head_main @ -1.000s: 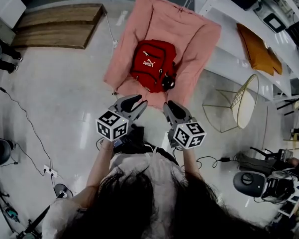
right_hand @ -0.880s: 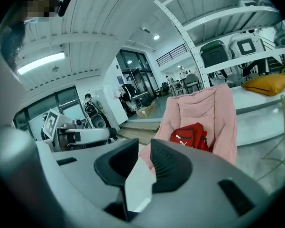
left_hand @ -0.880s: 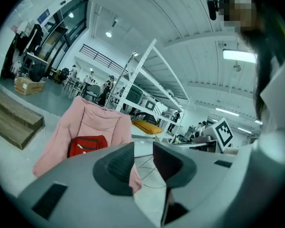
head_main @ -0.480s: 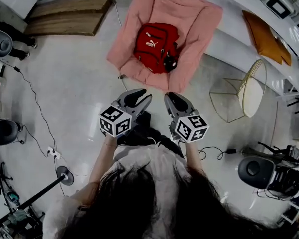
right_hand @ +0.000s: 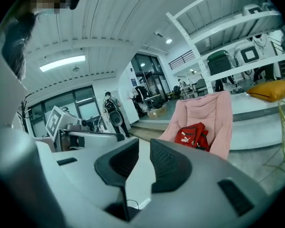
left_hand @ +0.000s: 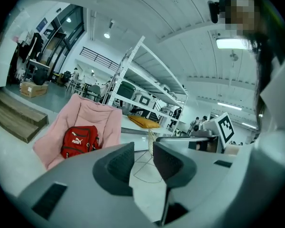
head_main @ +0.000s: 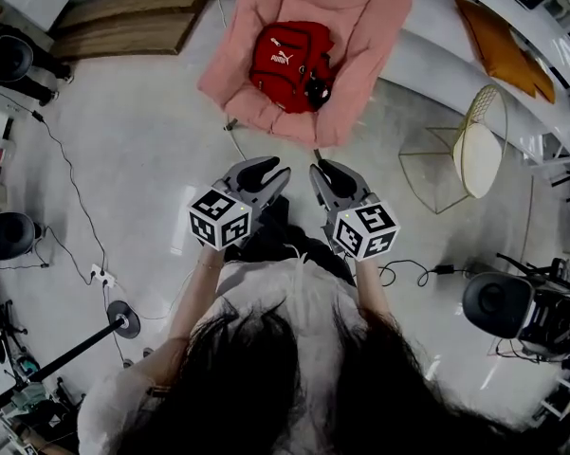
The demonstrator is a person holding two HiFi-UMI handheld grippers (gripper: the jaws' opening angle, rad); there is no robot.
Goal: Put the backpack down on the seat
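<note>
1. Red fabric backpack [head_main: 292, 55]: lies mid-seat on the pink padded chair [head_main: 360, 27], top towards the backrest.
2. Left claw [head_main: 273, 171]: jaws slightly parted, holding nothing, well apart from the chair.
3. Right claw [head_main: 324, 171]: narrowly parted, likewise empty.
4. Handling: probably soft, light and prone to slumping; the top handle looks the best hold.

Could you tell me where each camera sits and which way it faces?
Head view: on the person's head, looking steeply down at the floor, seat and backpack; hair, left tool, right tool show.
Left gripper view: on the left tool, facing the seat along its open jaws.
Right gripper view: on the right tool, likewise.
Shared: backpack on seat.
</note>
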